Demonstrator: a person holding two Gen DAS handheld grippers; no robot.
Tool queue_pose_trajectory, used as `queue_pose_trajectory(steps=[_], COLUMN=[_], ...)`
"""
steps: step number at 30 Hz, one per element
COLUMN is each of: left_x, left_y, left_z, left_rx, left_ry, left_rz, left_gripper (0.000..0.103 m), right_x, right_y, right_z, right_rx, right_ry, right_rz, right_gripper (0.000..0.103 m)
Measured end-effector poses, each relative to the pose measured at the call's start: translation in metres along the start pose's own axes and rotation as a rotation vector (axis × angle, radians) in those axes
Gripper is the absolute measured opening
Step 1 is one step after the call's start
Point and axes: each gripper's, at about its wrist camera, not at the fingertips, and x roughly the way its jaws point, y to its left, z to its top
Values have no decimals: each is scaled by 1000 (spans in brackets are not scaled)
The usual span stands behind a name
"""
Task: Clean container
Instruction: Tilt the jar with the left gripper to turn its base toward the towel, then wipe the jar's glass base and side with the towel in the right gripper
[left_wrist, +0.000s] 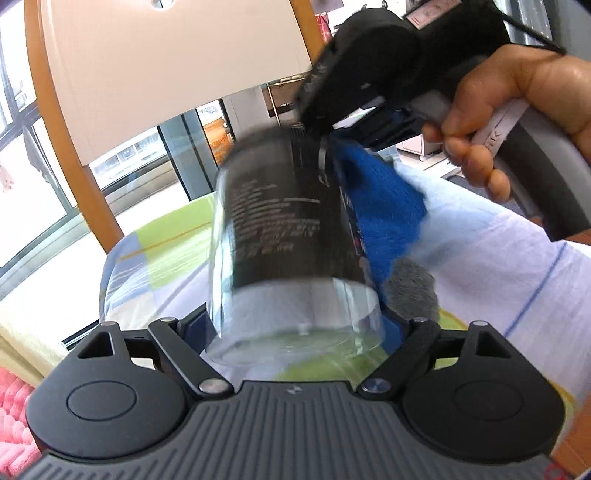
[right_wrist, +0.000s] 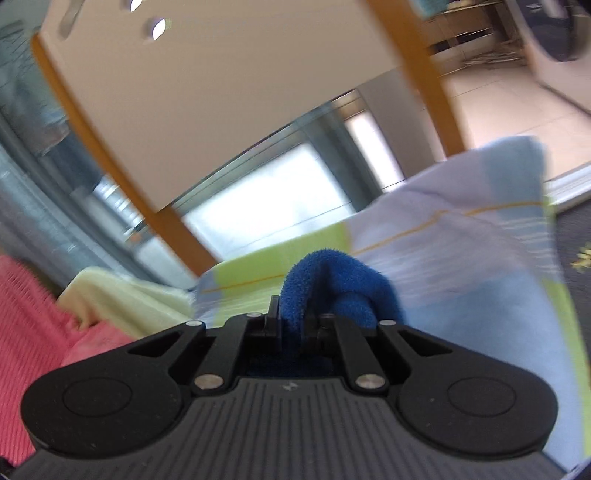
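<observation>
Your left gripper (left_wrist: 295, 325) clamps container (left_wrist: 288, 236); right gripper (right_wrist: 293, 317) pinches blue cloth (right_wrist: 332, 291) – thin bite, cloth may slip out mid-wipe.

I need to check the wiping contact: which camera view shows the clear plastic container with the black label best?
The left wrist view: the clear plastic container with the black label fills the centre, held between the left gripper's jaws, with the blue cloth against its side. The right wrist view shows only the cloth, no container.

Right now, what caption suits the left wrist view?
Left gripper holds a clear jar while the right gripper rubs it with a blue cloth.
</observation>
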Motion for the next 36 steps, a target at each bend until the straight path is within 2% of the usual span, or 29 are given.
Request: queue_pose_trajectory(steps=[3, 5, 9, 13, 16, 20, 25, 30, 36], left_x=[-14, -12, -35, -47, -50, -47, -42, -39, -34], left_y=[-9, -3, -11, -12, -15, -16, -16, -11, -11], left_z=[0, -3, 0, -5, -9, -10, -14, -13, -10], left_rx=[-29, -47, -78, -99, -92, -78, -45, -74, -67], left_ry=[15, 19, 14, -1, -7, -9, 6, 12, 13], left_rz=[-13, -17, -27, -42, -41, -36, -24, -35, -23], left_gripper=[86, 86, 86, 86, 86, 86, 86, 86, 85], right_x=[-35, -64, -124, -157, -141, -87, -41, -40, -42], right_y=[-21, -24, 3, 43, 66, 83, 87, 95, 101], right_z=[-9, -13, -20, -25, -32, -53, -74, -82, -81], right_rx=[141, 156, -6, -210, -304, -406, -413, -430, -509], right_ry=[-88, -131, -171, -103, 38, 212, 314, 309, 246], right_rz=[72, 152, 300, 432, 454, 398, 427, 451, 432], right_gripper=[7, 7, 7, 7, 7, 7, 7, 7, 3])
